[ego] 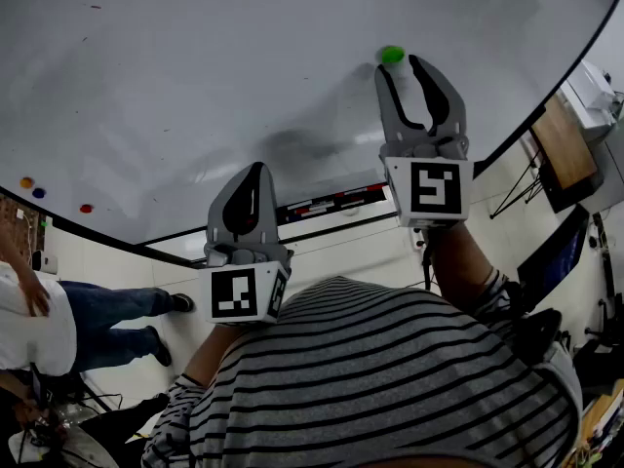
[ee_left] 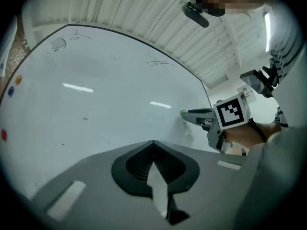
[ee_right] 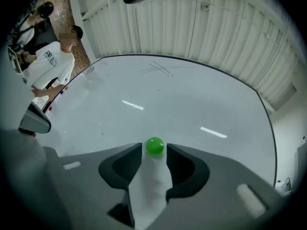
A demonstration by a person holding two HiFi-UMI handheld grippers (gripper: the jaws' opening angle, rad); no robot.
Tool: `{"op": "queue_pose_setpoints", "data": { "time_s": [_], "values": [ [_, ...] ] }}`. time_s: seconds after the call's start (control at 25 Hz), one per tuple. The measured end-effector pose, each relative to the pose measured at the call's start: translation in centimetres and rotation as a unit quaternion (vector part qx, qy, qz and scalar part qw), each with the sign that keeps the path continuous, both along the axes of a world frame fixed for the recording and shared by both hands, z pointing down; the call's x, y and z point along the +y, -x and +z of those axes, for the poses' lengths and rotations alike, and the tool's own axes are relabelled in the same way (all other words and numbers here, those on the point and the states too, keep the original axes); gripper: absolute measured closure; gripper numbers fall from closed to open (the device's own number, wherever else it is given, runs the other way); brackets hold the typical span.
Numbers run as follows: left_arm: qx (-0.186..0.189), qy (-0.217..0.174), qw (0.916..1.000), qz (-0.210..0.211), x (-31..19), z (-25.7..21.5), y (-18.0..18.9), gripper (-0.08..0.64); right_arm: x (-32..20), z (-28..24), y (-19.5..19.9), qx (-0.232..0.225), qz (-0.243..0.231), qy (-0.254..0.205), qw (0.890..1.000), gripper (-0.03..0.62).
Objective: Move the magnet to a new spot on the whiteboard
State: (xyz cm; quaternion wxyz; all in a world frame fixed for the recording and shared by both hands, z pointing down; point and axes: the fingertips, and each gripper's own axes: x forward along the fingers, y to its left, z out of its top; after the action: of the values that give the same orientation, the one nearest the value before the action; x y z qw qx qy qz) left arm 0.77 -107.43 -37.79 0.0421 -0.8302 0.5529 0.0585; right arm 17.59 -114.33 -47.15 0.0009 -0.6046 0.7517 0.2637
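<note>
Right gripper view shows the right gripper wide open, pads flanking but not pressing the green magnet on the whiteboard, so it should close squarely before lifting; the left gripper is closed, empty.

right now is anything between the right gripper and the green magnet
Nothing visible does. The magnet sits on the whiteboard right at the tips of the right gripper's open jaws, with only bare board in the gap behind it. The board close around it looks bare too.
</note>
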Motion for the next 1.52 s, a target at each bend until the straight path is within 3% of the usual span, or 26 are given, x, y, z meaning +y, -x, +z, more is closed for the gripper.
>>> {"op": "queue_pose_setpoints", "data": {
  "time_s": [0.44,0.76,1.08,1.36,1.52],
  "values": [
    [0.005,0.011,0.9999,0.006,-1.1,0.3,0.5,0.543,-0.4,-0.9,0.1,-0.028,-0.001,-0.007,1.0,0.469],
    [0.002,0.001,1.0,-0.007,0.9,0.2,-1.6,0.543,4.7,-1.0,-1.8,-0.055,-0.036,-0.013,0.998,0.469],
    [0.003,-0.008,0.9997,-0.024,6.2,-0.7,-6.8,0.543,13.7,-0.9,-5.4,-0.07,-0.091,0.005,0.993,0.468],
    [0.004,-0.013,0.9991,-0.039,14.4,-1.4,-12.0,0.543,21.3,1.1,-10.3,-0.084,-0.117,0.039,0.989,0.468],
    [0.004,-0.016,0.9988,-0.046,17.5,-1.3,-13.0,0.543,23.8,2.2,-11.1,-0.089,-0.127,0.054,0.987,0.468]
  ]
}}
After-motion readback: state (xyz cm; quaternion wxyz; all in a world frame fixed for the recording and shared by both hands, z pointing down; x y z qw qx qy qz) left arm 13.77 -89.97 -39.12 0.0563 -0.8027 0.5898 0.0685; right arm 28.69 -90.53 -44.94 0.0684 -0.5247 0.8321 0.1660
